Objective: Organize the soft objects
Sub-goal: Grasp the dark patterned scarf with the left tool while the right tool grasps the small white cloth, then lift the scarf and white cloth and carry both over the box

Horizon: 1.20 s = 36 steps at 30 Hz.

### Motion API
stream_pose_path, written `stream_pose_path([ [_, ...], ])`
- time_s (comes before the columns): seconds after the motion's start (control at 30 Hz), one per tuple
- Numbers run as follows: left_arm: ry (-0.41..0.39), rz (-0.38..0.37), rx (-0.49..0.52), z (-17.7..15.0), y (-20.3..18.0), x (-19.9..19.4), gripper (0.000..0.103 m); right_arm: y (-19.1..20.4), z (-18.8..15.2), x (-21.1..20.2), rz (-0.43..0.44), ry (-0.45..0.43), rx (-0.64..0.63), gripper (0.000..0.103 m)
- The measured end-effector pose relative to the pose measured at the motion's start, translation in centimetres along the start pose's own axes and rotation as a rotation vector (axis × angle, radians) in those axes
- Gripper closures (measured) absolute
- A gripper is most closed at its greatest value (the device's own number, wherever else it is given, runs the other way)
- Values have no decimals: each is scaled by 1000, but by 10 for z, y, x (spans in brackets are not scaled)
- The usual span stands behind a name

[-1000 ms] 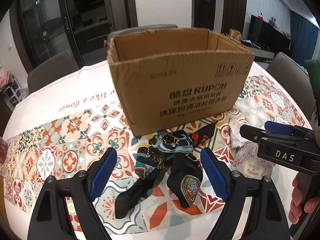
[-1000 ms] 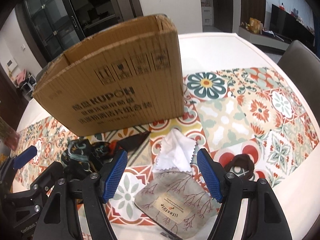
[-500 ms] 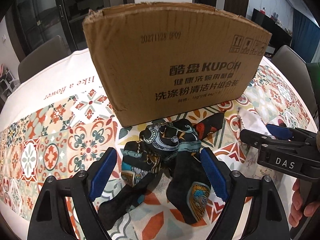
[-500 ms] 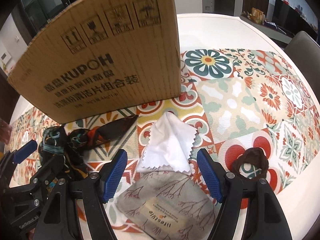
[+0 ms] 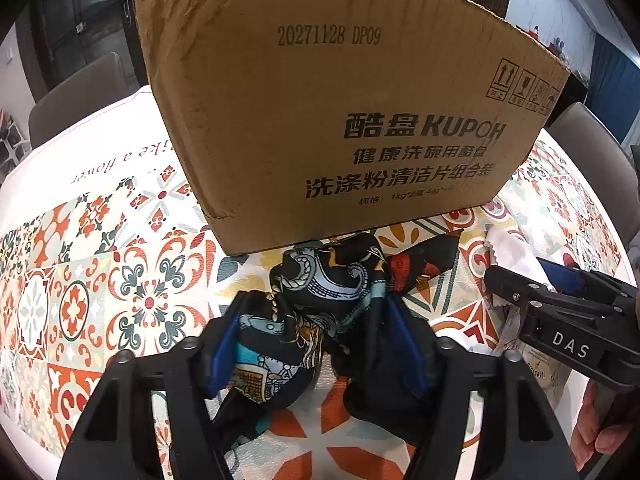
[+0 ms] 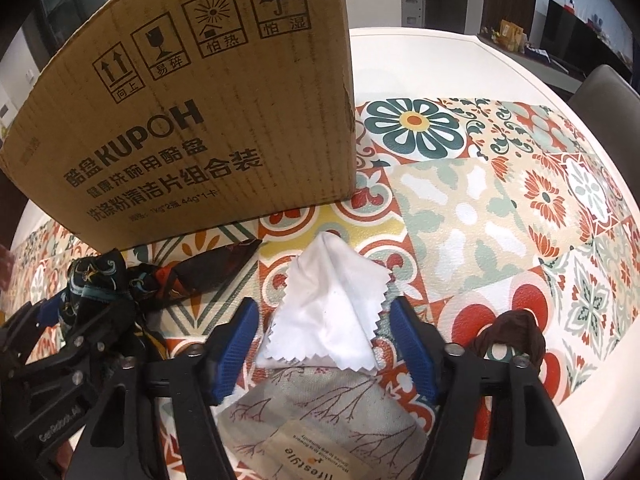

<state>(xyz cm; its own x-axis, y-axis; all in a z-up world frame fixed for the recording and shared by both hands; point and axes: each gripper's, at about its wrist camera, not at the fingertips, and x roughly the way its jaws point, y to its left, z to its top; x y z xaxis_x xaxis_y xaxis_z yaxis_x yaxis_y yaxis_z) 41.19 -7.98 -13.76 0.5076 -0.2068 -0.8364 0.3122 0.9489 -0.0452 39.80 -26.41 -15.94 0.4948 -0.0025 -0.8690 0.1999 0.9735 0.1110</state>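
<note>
Your counter (image 6: pixel 460 64) is round and white, covered across the middle by a mat (image 6: pixel 480 200) of red, teal and yellow tile patterns. A cardboard box (image 5: pixel 328 120) with black print stands on that mat. Around the counter you have grey chairs (image 5: pixel 76 96), dark glass doors (image 5: pixel 80 20) behind on the left, and a dark cabinet (image 6: pixel 580 32) along the far right wall.

Your left tongs (image 5: pixel 316 344) have just been closing; their blue pads now press into the bunched dark patterned scarf (image 5: pixel 332 280), which lies just in front of the box. Your right tongs (image 6: pixel 324 344) have also been closing, and stand half-wide around the white cloth (image 6: pixel 328 308), pads not yet pressing it. That cloth overlaps a grey printed pouch (image 6: pixel 320 420). A brown hair tie (image 6: pixel 512 332) lies just right of them.
</note>
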Motion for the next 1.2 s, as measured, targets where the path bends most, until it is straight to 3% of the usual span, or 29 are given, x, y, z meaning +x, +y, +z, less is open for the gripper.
stream_pose_path([
  [0.07,7,-5,-8,0,0,0,57,-3,2,3,3,-5,-1,50],
  [0.23,-11,-8,-16,-2,-1,-5,76,-4,-1,1,46,-9,16,75],
  [0.33,-15,-16,-16,-2,-2,-9,81,-6,-1,1,76,-7,30,84],
  [0.7,-52,-8,-7,-6,-14,-35,87,-6,-3,-27,106,-85,46,87],
  [1.2,-165,-24,-12,-14,-13,-98,90,5,-15,-84,151,-174,35,87],
])
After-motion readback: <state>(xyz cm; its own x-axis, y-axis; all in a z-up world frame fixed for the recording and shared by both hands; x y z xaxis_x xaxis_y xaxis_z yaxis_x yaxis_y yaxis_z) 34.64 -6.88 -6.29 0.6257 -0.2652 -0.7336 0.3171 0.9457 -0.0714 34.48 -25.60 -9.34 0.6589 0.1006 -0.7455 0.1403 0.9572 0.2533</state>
